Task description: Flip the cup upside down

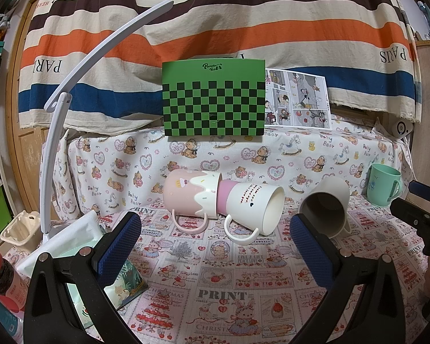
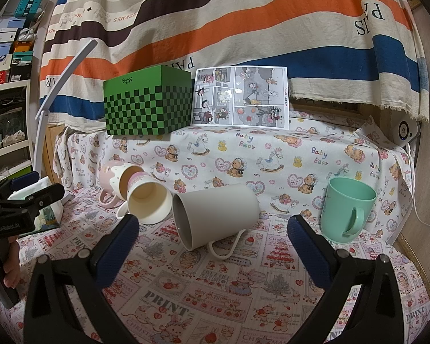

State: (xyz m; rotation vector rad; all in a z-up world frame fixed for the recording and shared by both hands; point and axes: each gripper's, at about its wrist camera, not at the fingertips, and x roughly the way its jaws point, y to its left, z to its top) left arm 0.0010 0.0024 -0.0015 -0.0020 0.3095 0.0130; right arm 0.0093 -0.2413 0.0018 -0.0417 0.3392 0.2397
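Closest to the lens in the right wrist view, the right gripper (image 2: 212, 240) fills the bottom of the frame, its blue-padded fingers (image 2: 116, 250) spread wide apart and holding nothing. I'd guess that width is there to take a cup's body.

Just above it, at centre frame, the grey cup (image 2: 215, 215) lies on its side on the printed tablecloth (image 2: 215, 295), mouth toward lower left, handle resting on the cloth.

At right stands the green cup (image 2: 347, 211), upright with its mouth up, probably the one to flip, though I can't be sure.

In the left wrist view, the left gripper (image 1: 215, 240) at the bottom is likewise wide apart and empty. Centre frame, the white cup (image 1: 253, 209) lies with its base pushed into the pink cup (image 1: 190, 196).
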